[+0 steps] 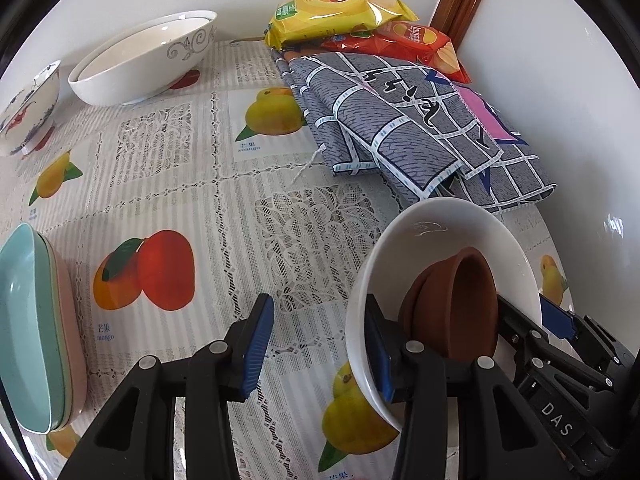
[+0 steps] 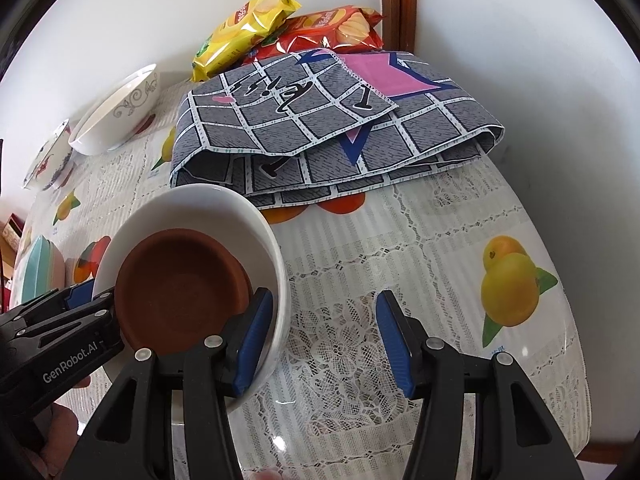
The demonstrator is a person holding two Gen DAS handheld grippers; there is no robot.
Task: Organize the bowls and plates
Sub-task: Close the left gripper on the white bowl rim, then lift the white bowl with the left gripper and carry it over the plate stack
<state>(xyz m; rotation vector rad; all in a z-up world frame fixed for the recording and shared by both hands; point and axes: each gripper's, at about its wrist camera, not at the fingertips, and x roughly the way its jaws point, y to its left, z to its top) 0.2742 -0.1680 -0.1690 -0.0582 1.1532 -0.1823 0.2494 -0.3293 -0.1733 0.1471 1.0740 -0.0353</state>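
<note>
Two grippers meet at the white bowl (image 2: 192, 216) near the counter's (image 2: 440, 240) front edge, a brown dish (image 2: 180, 284) nested inside it. The left gripper (image 1: 316, 344) stands spread wide, its right finger inside the bowl's rim and the left finger outside over bare cloth; it grips nothing. The right gripper (image 2: 324, 340) is likewise released, its left finger inside the bowl's near wall, touching or just beside the dish, the other over the lace.

Stacking looks well along: the dish sits in the bowl, two large white bowls (image 1: 144, 60) are nested at the back, and pastel plates (image 1: 36, 328) lie piled at the left edge. A painted bowl (image 1: 28, 108) stands alone at the far left, likely still to be placed.

A folded cloth (image 1: 400, 128) lies just behind the white bowl, with chip bags (image 1: 340, 12) beyond it against the wall, crowding that corner.
</note>
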